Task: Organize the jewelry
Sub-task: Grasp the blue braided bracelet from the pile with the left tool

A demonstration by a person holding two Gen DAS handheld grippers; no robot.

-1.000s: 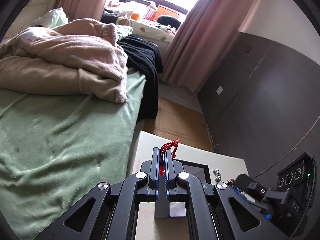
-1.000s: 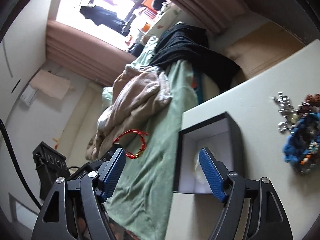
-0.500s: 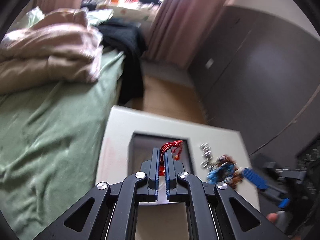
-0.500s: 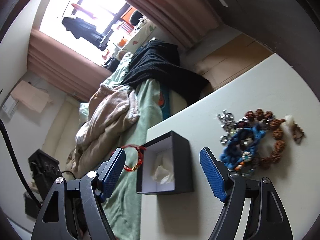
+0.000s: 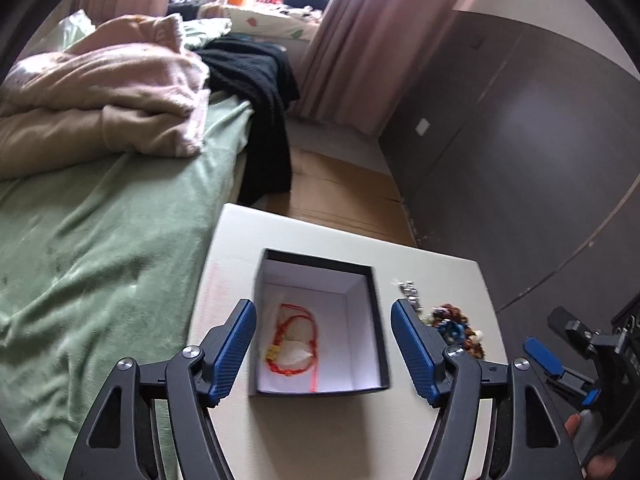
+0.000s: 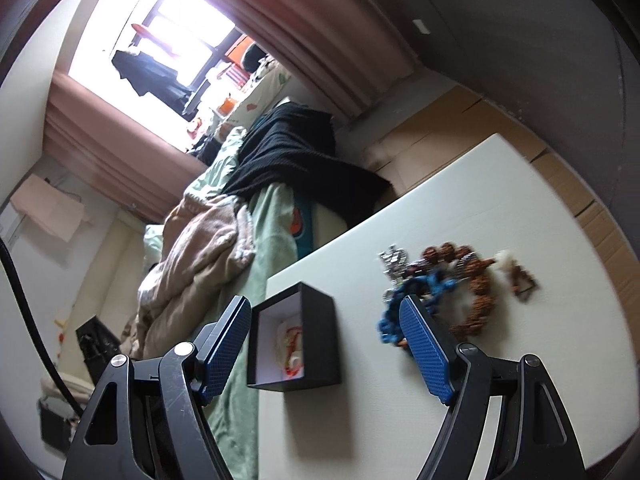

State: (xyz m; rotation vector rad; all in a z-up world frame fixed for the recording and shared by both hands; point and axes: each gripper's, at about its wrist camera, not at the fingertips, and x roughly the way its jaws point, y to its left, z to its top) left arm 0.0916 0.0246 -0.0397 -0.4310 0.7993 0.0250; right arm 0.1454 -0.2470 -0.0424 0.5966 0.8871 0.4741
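A black box (image 5: 378, 320) with a white inside stands on the pale table (image 5: 312, 236). A red string bracelet (image 5: 294, 340) lies loose on its floor, seen too in the right wrist view as the red bracelet (image 6: 294, 344) inside the box (image 6: 320, 332). My left gripper (image 5: 322, 340) hovers over the box, its jaws opening, pads clear of the bracelet. My right gripper (image 6: 324, 340) stands open above the table with nothing held, its right finger in front of a heap of jewelry (image 6: 452, 280): blue, brown-beaded and silver pieces.
A bed (image 5: 92, 240) with green sheet, pink blanket and black garment runs along the table's left side. Dark cabinet doors (image 5: 540, 140) stand at the right. The right gripper's blue pad (image 5: 544, 356) and fingertips of a hand show at the lower right.
My left gripper opened and the red bracelet dropped from its pads into the box. The right gripper swung right, from over the box toward the jewelry heap.
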